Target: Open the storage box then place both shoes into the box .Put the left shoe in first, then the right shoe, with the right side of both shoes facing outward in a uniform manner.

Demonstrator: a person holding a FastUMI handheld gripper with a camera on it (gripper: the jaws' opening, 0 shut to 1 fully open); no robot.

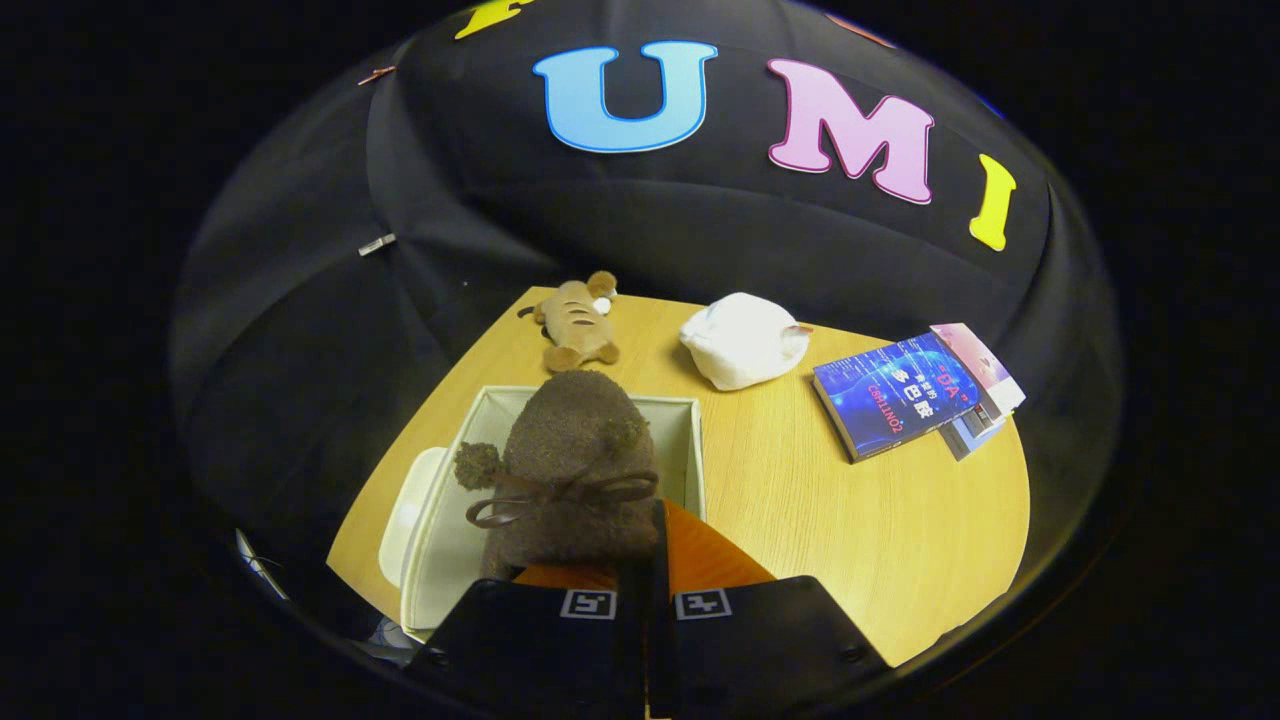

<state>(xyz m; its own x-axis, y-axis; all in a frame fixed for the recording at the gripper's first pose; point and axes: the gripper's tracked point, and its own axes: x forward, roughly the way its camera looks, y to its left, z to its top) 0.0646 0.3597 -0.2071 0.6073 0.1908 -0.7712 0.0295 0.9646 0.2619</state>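
My gripper is shut on the near edge of a brown fuzzy shoe with a brown bow and small pom-poms. The shoe points away from me, toe far, and hangs over the open white storage box, covering much of the box's inside. The box stands on the wooden table just ahead of the fingers. Its white lid lies flat against the box's left side. The part of the shoe between the fingers is hidden.
Beyond the box lies a small brown striped plush toy. A white soft bundle sits to its right. A stack of books rests at the far right of the table, with bare wood between it and the box.
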